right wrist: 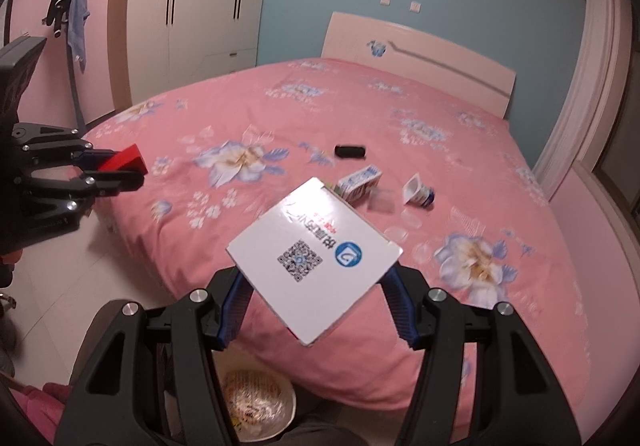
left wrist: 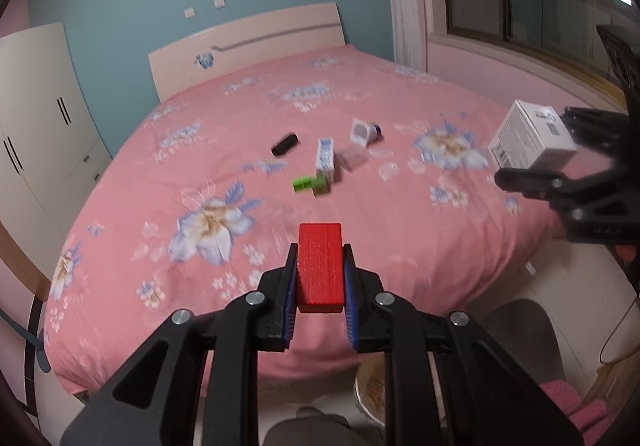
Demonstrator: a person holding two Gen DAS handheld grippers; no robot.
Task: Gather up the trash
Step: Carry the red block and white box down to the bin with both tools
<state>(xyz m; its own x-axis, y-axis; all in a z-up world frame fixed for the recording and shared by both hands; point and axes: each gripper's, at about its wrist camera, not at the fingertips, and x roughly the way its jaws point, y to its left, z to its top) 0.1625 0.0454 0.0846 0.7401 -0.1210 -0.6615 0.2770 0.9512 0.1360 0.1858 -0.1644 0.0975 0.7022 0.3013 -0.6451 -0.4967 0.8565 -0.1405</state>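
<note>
left gripper (left wrist: 320,278), left wrist view: black arms, blue ribbed pads, pressed narrow on a red block (left wrist: 321,266), a rectangular piece with a finely ridged top, held above the near edge of the bed (left wrist: 280,126). right gripper (left wrist: 560,162) at the frame's right, clamping a white box (left wrist: 528,136). on the pink floral sheet, mid-bed: a black cylinder (left wrist: 285,144), a blue-white carton (left wrist: 326,162) standing, green blocks (left wrist: 310,184) just beside it, a tipped white cup (left wrist: 364,132), clear plastic pieces (left wrist: 386,164).

right gripper (right wrist: 316,298), right wrist view: pads spread moderately, gripping the white box (right wrist: 314,258), smooth card with a printed code and blue logo. left gripper (right wrist: 124,170) at left, pinching the red block (right wrist: 124,160). a foil-lidded bowl (right wrist: 260,406) sat on the floor below.
</note>
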